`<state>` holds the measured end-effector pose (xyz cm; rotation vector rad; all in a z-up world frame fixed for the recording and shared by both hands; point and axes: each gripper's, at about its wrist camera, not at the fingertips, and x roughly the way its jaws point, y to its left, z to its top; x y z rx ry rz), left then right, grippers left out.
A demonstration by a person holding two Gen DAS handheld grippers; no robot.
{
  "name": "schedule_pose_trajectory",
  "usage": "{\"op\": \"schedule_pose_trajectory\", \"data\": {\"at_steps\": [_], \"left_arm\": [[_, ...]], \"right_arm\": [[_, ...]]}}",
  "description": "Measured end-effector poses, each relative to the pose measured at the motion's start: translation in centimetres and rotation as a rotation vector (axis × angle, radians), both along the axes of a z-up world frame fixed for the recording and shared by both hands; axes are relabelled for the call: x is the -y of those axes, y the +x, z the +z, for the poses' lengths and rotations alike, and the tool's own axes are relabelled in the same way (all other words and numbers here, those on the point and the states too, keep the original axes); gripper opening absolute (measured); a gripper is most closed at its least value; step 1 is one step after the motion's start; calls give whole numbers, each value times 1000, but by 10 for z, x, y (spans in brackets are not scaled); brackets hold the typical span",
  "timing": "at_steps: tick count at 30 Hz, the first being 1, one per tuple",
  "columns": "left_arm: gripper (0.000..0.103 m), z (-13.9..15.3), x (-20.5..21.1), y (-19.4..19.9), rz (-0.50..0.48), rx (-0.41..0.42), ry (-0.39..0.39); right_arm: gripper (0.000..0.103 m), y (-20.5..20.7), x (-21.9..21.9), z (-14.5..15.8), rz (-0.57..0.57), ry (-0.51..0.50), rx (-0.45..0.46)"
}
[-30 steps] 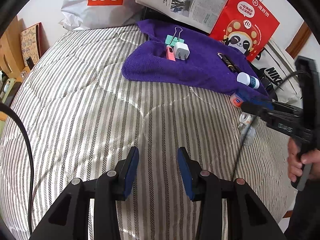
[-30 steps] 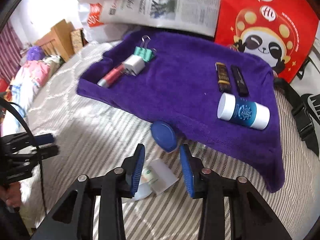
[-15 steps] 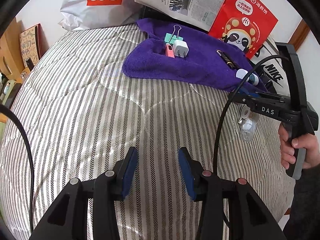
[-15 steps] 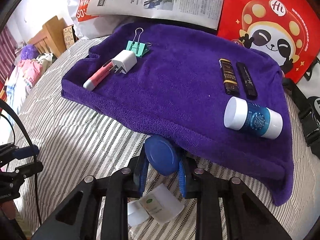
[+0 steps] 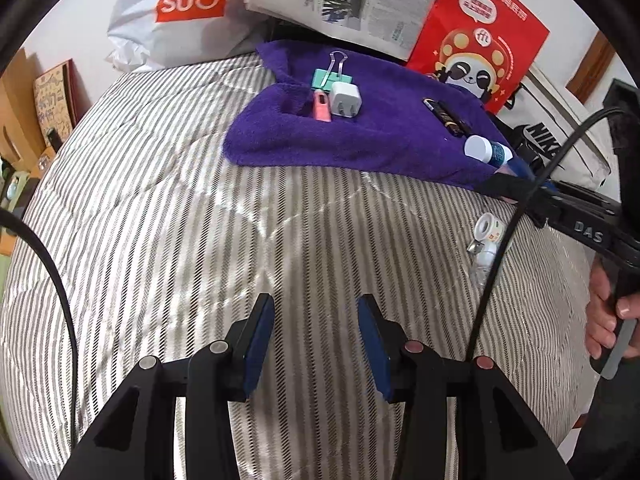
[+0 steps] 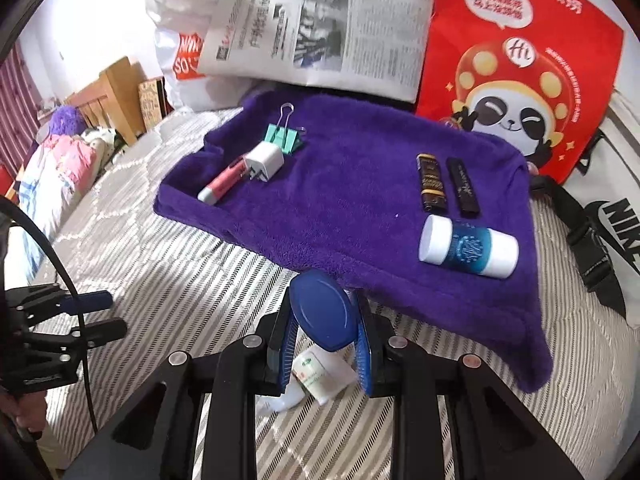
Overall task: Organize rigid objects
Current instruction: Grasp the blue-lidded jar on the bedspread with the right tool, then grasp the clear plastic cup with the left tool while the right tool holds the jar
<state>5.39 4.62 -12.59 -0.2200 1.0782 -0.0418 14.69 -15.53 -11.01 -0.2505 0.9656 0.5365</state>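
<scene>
Six items [image 6: 467, 245] on one purple towel [image 6: 360, 184].

My right gripper [image 6: 324, 334] was clamped on a blue oval case [image 6: 322, 314], its two jaws pressed against the case's sides, held just off the near edge of the purple towel [image 6: 360, 200]. My left gripper [image 5: 316, 340] hung over the striped bedspread [image 5: 160, 208] with its jaws spread apart, gripping nothing. My right hand [image 5: 608, 316] was wrapped around its handle at the bed's right edge.

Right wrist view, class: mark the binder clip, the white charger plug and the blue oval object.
binder clip [image 6: 283, 138], right wrist view, green body.
white charger plug [image 6: 266, 159], right wrist view, top face.
blue oval object [image 6: 323, 312], right wrist view, front face.
</scene>
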Motion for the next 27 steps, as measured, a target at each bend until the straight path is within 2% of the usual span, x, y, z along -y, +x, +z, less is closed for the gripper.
{"op": "schedule_pose_trajectory", "data": {"at_steps": [5,13,21,27], "left_arm": [[41,2,11,5,-18,1,11],[41,8,41,11,-64,39,-18],[41,11,112,21,-240,107,108],[41,4,136,29,-321,92,125]], "right_arm": [[26,-3,18,10,-19,26,15],[26,-7,74,20,-113,29,38],[26,-15,134,16,-208,24,24],[26,-30,166,12,-271,40,14]]}}
